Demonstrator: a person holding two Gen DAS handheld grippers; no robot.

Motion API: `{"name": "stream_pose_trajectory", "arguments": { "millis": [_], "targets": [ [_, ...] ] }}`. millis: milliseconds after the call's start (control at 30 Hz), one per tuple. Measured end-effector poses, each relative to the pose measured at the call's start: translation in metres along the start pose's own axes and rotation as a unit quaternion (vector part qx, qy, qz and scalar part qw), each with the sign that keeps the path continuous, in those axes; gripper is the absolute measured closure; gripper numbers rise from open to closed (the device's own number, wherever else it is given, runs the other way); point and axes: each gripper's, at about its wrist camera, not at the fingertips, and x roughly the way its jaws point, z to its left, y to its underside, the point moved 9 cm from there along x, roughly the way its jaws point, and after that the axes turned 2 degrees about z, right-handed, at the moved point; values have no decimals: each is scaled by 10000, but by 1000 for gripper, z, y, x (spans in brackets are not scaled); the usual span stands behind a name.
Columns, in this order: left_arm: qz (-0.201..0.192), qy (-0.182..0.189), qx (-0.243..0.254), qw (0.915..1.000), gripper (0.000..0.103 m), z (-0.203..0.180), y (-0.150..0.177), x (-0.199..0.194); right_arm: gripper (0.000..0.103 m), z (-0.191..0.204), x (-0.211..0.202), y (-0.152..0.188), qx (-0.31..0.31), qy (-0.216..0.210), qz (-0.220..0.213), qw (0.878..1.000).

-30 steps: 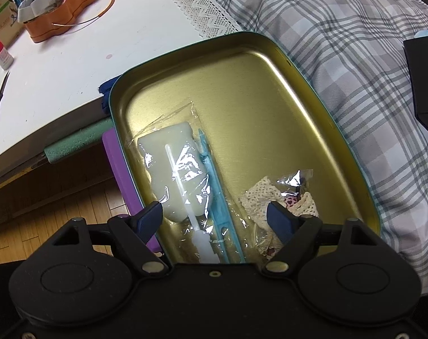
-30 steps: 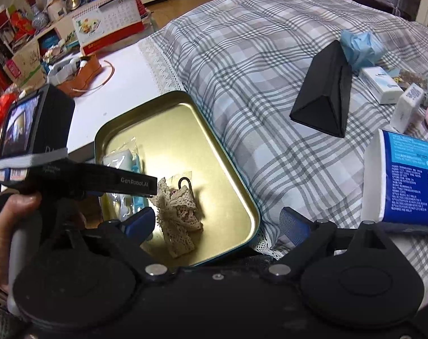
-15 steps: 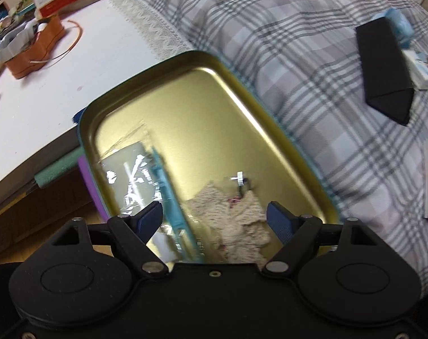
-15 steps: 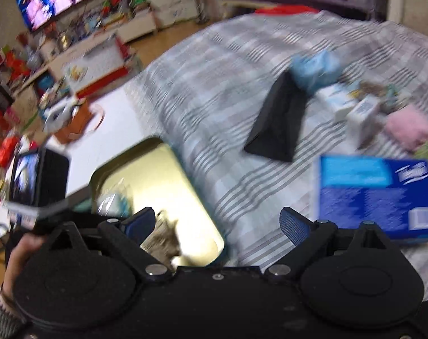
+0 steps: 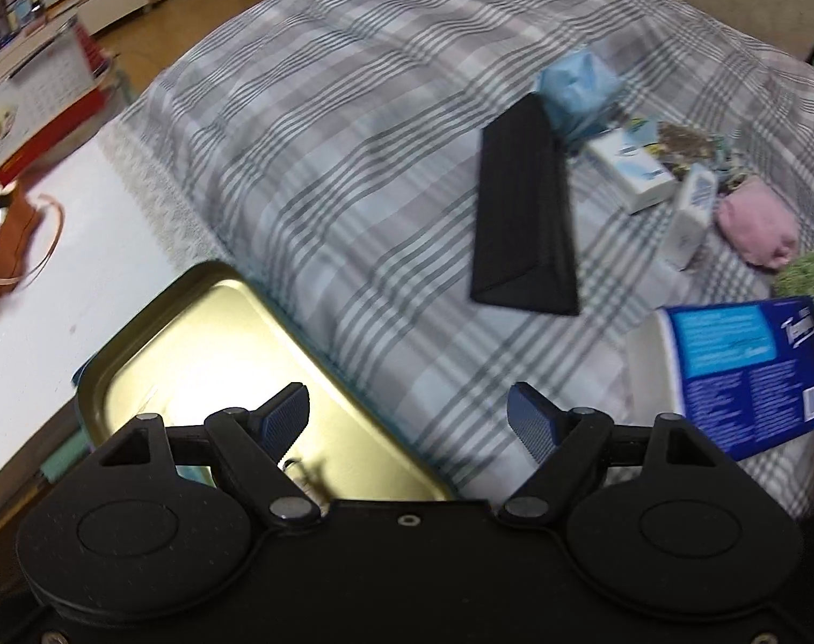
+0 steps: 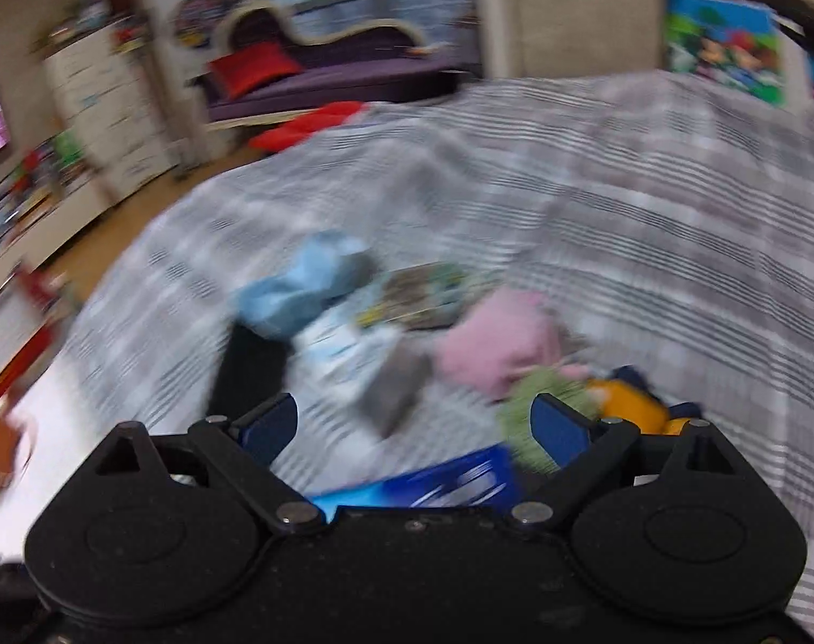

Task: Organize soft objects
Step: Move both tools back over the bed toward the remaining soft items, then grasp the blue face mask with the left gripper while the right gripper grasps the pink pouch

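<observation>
A gold metal tray (image 5: 192, 333) lies at the bed's edge, under my left gripper (image 5: 407, 408), which is open with nothing between its fingers. Farther along the plaid bedspread (image 5: 353, 161) lie a light blue cloth (image 5: 579, 80), a pink soft bundle (image 5: 756, 225) and a green fuzzy item (image 5: 809, 279). The right wrist view is blurred. My right gripper (image 6: 415, 418) hangs above the bed with its jaws wide and closing slightly, nothing between them. Ahead of it are the pink bundle (image 6: 503, 343), the blue cloth (image 6: 305, 284), the green fuzzy item (image 6: 546, 402) and an orange thing (image 6: 627, 402).
A black triangular case (image 5: 525, 214) lies mid-bed, with two small white boxes (image 5: 632, 172) beside it. A blue tissue pack (image 5: 745, 370) sits near the right fingertip. A white table (image 5: 58, 295) with a brown leather item (image 5: 4, 247) borders the bed at left.
Both grippers have lifted and swung from the tray toward the pile on the bed. The tray's contents have dropped out of the left view, and the right view no longer shows the tray.
</observation>
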Motion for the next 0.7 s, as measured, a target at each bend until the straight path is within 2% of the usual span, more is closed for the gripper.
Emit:
{"name": "stream_pose_trajectory", "arguments": {
  "millis": [133,267,400,633,700],
  "targets": [
    [4,84,237,9997,26,-27,-22,4,11,-32,30,-20,674,270,209,9971],
    [-18,133,409,9991,26,-48,-44,9,11,-51,62,-39,1034,498,475,9923],
    [-44,141,453,9989,26,-62,-64,15,11,-52,94,-53,1071,474,703,9906],
    [-51,72,618,9980,26,-84,-96,32,10,-56,133,-32,710,769,909,9903],
    [-47,47,641,9979,26,-91,-106,38,7,-57,139,-28,630,810,948,9902]
  ]
}}
